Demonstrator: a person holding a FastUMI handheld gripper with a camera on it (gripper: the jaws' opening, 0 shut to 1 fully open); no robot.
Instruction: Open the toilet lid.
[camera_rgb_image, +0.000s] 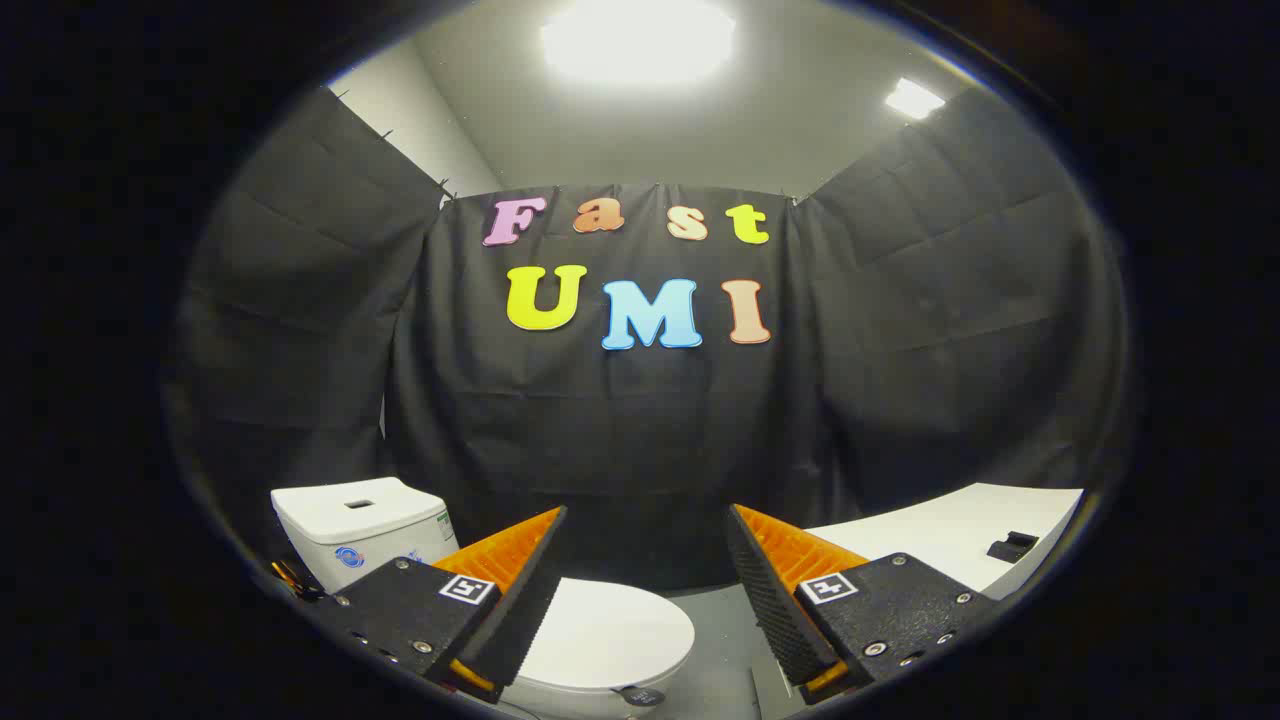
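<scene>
Gripper (645, 560) fingers apart, holding nothing; closed toilet lid (610, 635) partly hidden behind left finger.

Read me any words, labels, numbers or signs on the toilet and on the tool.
Toilet tank: a round blue mark and a small sticker, both too small to read.
Tool, fingers open above the shut toilet lid: square coded marker tags, with no words.

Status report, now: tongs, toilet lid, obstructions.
Tongs open, holding nothing. Toilet lid down, below and between the fingers, untouched. Tank beyond left finger. Nothing blocking seen.
</scene>
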